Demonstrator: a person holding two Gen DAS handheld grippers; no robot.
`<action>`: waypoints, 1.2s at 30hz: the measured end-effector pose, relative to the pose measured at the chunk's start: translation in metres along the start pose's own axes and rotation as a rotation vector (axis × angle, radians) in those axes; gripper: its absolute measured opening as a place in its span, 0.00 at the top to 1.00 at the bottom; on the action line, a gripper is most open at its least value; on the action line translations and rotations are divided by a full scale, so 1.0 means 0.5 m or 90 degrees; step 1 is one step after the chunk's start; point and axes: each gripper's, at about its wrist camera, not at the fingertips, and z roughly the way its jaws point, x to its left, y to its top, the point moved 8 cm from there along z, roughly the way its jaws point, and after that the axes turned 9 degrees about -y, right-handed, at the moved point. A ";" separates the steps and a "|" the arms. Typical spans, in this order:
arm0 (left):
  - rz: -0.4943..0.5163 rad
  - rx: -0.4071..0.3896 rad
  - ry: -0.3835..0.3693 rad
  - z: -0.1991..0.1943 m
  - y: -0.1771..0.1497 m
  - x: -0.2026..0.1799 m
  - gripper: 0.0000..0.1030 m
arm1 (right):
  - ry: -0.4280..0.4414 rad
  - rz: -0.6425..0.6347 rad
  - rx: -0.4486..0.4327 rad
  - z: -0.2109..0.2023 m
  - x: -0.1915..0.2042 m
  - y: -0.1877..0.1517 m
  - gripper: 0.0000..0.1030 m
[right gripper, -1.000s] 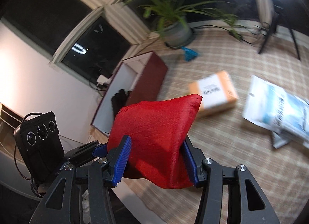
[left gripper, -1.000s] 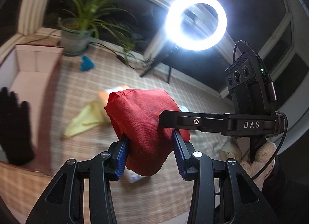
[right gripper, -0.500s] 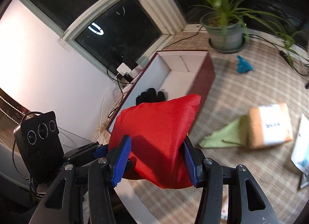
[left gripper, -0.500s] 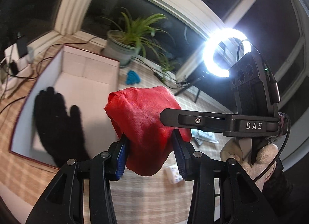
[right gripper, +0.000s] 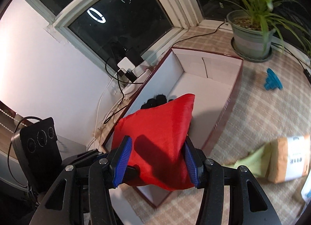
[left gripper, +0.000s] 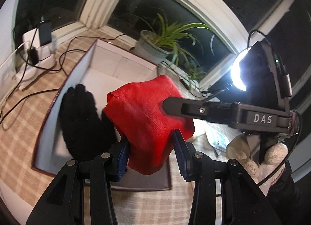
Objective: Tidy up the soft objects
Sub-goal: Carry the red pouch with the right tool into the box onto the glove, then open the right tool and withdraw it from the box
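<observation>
Pouch [left gripper: 147, 120] above the box [left gripper: 124, 63], glove [left gripper: 83, 120] inside the box, potted plant [right gripper: 250, 32] behind it.

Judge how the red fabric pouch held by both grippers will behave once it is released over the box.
The red fabric pouch bulges and creases between the jaws, so it is probably soft and floppy. Its woven cloth likely grips rather than slips. It should slump, not roll, in the box.

black grippers [left gripper: 151, 153], blue pads [right gripper: 121, 161], silver screws
</observation>
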 end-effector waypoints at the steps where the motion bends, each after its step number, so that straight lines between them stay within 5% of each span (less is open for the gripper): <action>1: -0.003 -0.001 0.006 0.001 0.001 0.006 0.61 | -0.003 -0.004 0.000 0.007 0.003 0.008 0.53; 9: -0.027 -0.007 0.074 0.014 0.017 0.065 0.58 | -0.038 -0.019 -0.013 0.045 0.014 0.058 0.53; 16: -0.024 -0.009 0.084 0.015 0.020 0.074 0.58 | -0.057 -0.017 -0.025 0.045 0.005 0.074 0.50; 28: -0.012 -0.011 0.062 0.022 0.019 0.029 0.46 | -0.084 0.029 -0.055 0.000 -0.077 0.058 0.42; 36: 0.022 0.006 0.014 0.046 -0.002 -0.066 0.44 | -0.109 0.068 -0.063 -0.071 -0.182 0.019 0.41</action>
